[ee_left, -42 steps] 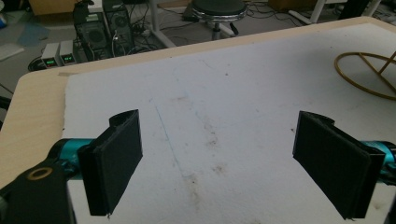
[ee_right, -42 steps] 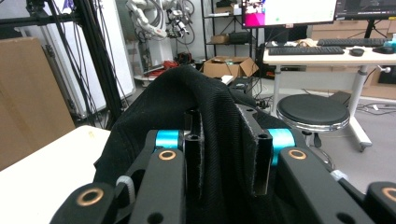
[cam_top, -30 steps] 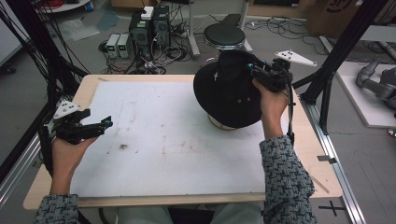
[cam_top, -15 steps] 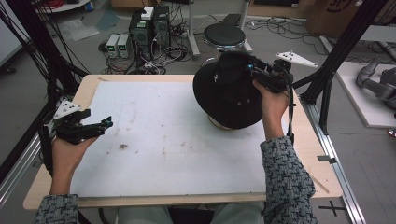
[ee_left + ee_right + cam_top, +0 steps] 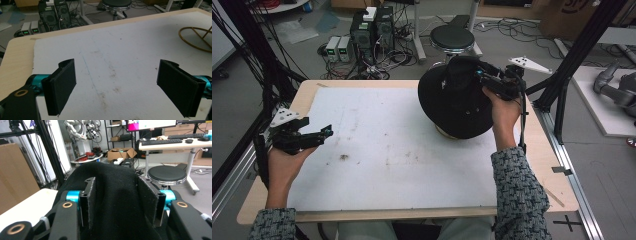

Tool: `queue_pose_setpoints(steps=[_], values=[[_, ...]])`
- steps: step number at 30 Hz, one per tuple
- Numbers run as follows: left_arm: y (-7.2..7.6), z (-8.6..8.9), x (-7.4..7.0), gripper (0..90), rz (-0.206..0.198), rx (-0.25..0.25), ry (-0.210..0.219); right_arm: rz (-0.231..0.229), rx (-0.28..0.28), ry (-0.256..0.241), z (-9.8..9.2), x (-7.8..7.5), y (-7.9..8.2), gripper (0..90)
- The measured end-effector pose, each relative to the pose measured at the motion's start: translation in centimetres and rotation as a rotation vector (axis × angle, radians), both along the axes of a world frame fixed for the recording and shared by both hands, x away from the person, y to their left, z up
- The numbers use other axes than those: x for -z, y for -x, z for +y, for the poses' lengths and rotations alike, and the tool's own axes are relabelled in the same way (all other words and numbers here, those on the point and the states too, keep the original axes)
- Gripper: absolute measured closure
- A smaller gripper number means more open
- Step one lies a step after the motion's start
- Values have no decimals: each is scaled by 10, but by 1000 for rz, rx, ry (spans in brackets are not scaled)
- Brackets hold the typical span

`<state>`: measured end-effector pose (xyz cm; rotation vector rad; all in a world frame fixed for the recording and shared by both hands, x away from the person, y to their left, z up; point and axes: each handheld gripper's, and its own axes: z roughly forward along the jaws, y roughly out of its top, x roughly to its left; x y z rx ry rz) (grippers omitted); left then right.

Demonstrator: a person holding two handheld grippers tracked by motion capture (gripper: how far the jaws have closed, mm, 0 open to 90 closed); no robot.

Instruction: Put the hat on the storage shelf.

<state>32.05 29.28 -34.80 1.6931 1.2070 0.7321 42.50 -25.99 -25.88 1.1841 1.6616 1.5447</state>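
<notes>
Little has changed over the last second: the right hand-held gripper still has the black hat by its crown, held at the far right of the bench, and the hat has drifted only slightly toward the person's left, its brim hanging just over the gold wire stand. I read that as the hat in the middle of being lifted off or set onto the stand — the pictures do not settle which.

In the right gripper view the two jaws are clamped on a fold of the crown, black cloth bunched between the pads and bulging above them. The hat is soft, matte, coarse-woven fabric, wide-brimmed and round; it sags around the grip rather than keeping its shape, so I judge it will swing and droop if moved fast.

The left hand-held gripper stays where it was, well apart from the hat and low over the white mat at the bench's left edge. Its jaws stand wide apart with nothing between them — only the stained mat beyond, and part of the stand's ring off to their right.
</notes>
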Motion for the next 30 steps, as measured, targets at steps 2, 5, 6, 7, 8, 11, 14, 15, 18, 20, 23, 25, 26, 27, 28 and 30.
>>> queue_pose_setpoints(steps=[2,5,6,7,8,11,14,15,18,20,23,25,26,27,28,30], values=[[0,0,0,160,1,1,-1,-1,0,-2,0,0,0,502],[0,0,1,160,3,2,-1,-1,3,-5,1,0,0,478],[0,0,1,160,3,2,-2,-2,5,-6,0,0,0,459],[0,0,1,160,3,2,-2,-5,8,-8,0,0,0,445],[0,0,1,160,3,2,0,-6,9,-9,0,-1,1,432],[0,0,1,160,3,3,-2,-8,22,-14,-3,-1,2,388],[0,0,1,160,3,4,-1,-7,35,-22,-8,-2,3,344],[0,-1,1,160,4,4,-1,-7,38,-25,-9,-3,4,333],[0,-1,1,160,4,4,-1,-13,40,-26,-12,-5,8,307],[0,-1,1,160,4,3,-1,-16,37,-19,-14,-7,11,300],[-1,0,1,160,5,3,-2,-18,30,-11,-19,-7,17,279],[-1,0,1,160,6,3,-2,-19,22,-3,-21,-7,22,274],[-1,-1,1,160,6,3,-2,-19,19,0,-23,-7,25,267],[-1,-1,1,160,7,3,-2,-21,15,2,-25,-6,28,257],[-1,-1,1,160,7,4,-4,-19,10,0,-26,-6,31,248],[-1,-1,2,160,9,2,-3,-21,-2,5,-28,-5,37,232]])
